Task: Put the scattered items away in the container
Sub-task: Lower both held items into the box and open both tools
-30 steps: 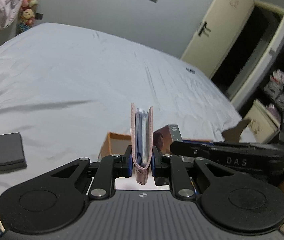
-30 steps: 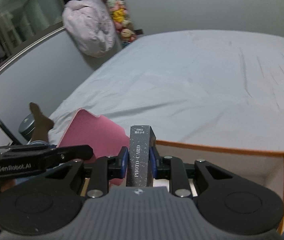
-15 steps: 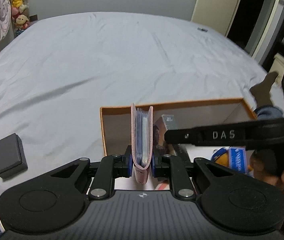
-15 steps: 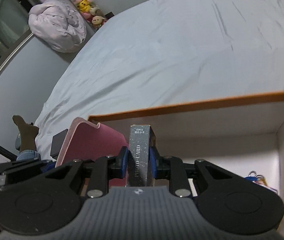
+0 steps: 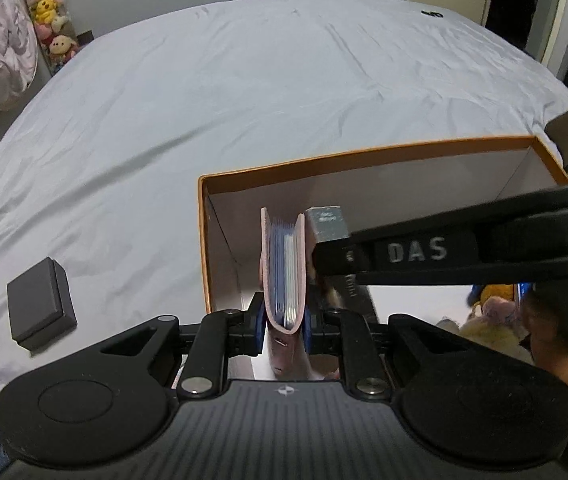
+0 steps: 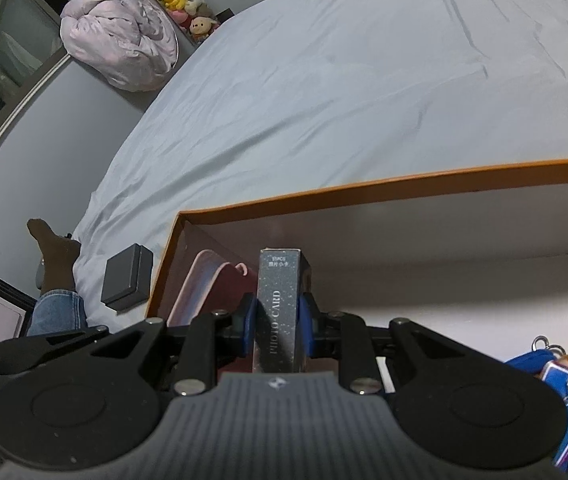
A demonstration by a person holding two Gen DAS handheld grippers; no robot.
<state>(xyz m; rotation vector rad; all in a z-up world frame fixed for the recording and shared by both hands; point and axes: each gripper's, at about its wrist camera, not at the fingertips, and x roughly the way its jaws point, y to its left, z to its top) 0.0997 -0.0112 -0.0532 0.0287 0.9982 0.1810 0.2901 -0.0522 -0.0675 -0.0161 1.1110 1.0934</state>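
My left gripper [image 5: 283,330] was clamped on the pink, soft-covered card album [image 5: 284,264], gripped near its lower end so the covers stood edge-up and the blue sleeves showed between them; I judged that an upright hold would let it slide down against the box wall rather than flop flat. My right gripper [image 6: 278,330] was pinched on the tall, speckled grey cardboard photo-card box [image 6: 282,312], held by its narrow faces with the lettering facing me, again standing on end.

In the left view the photo-card box sat just at three o'clock of the album, nearly touching it, with the other tool's black arm crossing over from three o'clock. Both things hung inside the open orange-rimmed white cardboard box [image 5: 363,156], toward its nine-o'clock wall, which left the rest of the floor free. Whether either touched the floor I could not tell.

At five o'clock in the right view, blue keyring trinkets [image 6: 563,380] lay in the box already. Outside it, at nine o'clock, a small flat dark-grey box [image 5: 40,304] waited on the pale grey bedsheet [image 5: 244,80], not yet tidied.
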